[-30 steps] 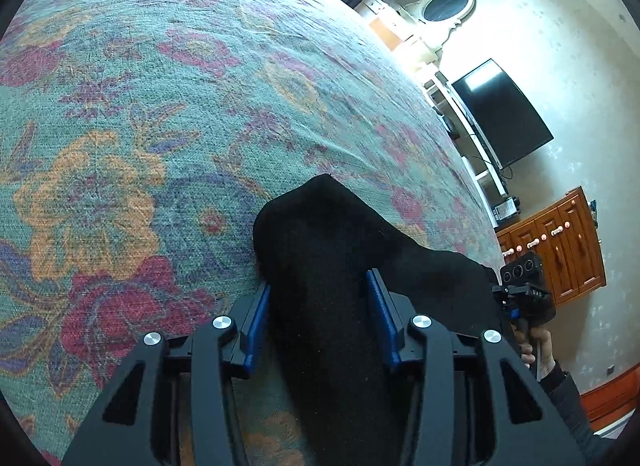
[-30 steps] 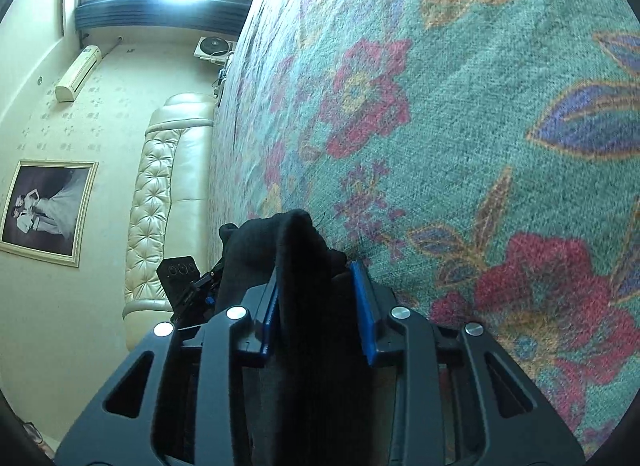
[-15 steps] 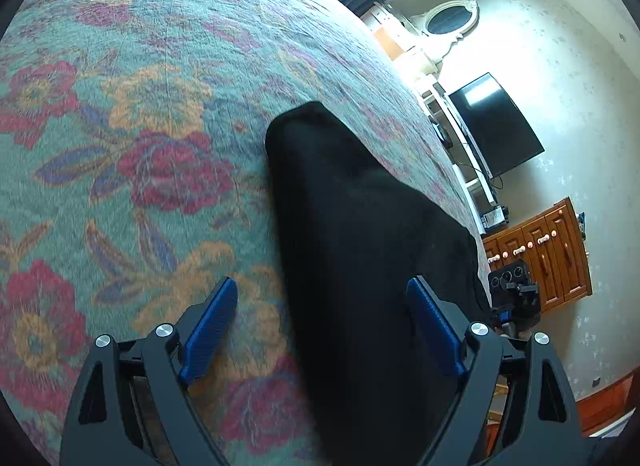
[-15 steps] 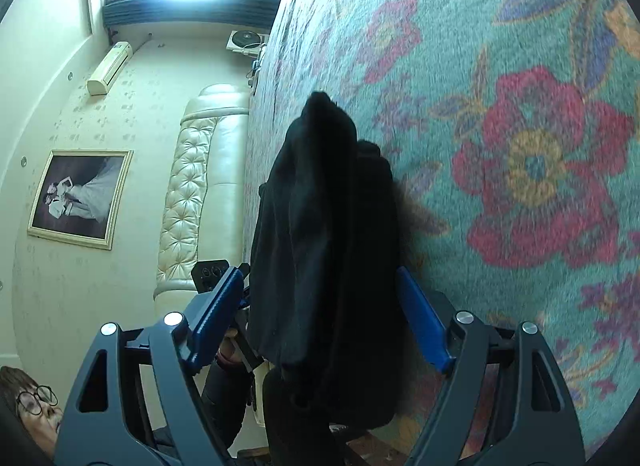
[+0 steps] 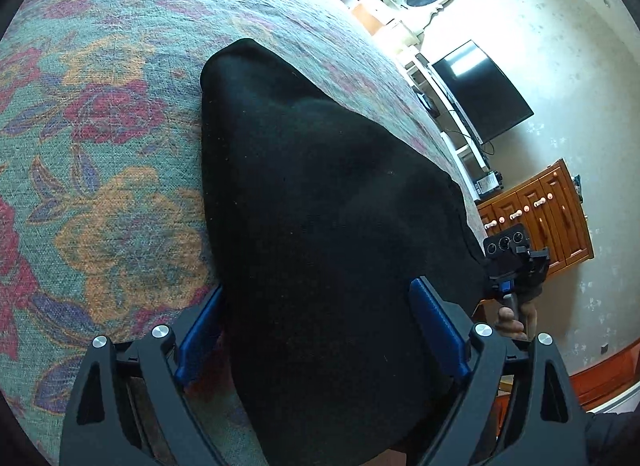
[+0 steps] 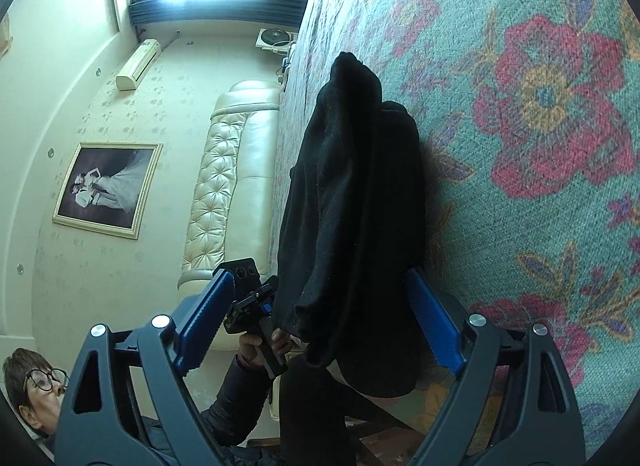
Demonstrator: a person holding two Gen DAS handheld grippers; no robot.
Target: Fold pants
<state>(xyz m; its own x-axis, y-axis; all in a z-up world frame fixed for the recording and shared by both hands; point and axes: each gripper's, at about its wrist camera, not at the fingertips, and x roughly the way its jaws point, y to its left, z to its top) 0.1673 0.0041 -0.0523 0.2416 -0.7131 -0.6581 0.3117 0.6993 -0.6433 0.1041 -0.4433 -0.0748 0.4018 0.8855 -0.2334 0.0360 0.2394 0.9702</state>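
The black pants (image 5: 320,205) lie folded into a thick bundle on the floral bedspread (image 5: 100,145). In the left wrist view my left gripper (image 5: 316,322) is open, its blue pads on either side of the bundle's near end. In the right wrist view the same pants (image 6: 360,205) lie as a layered stack at the bed's edge, and my right gripper (image 6: 320,318) is open and wide, its blue pads astride the near end. The right gripper also shows in the left wrist view (image 5: 516,262), and the left gripper in the right wrist view (image 6: 252,306).
The bedspread (image 6: 540,145) stretches far beyond the pants. A cream tufted headboard (image 6: 224,193), a framed photo and a window are on one side. A TV (image 5: 480,93) and a wooden cabinet (image 5: 540,217) stand off the bed's other side.
Both grippers were shut on the pants a second ago. They opened, let go and drew back, and the bundle now rests on the bed.
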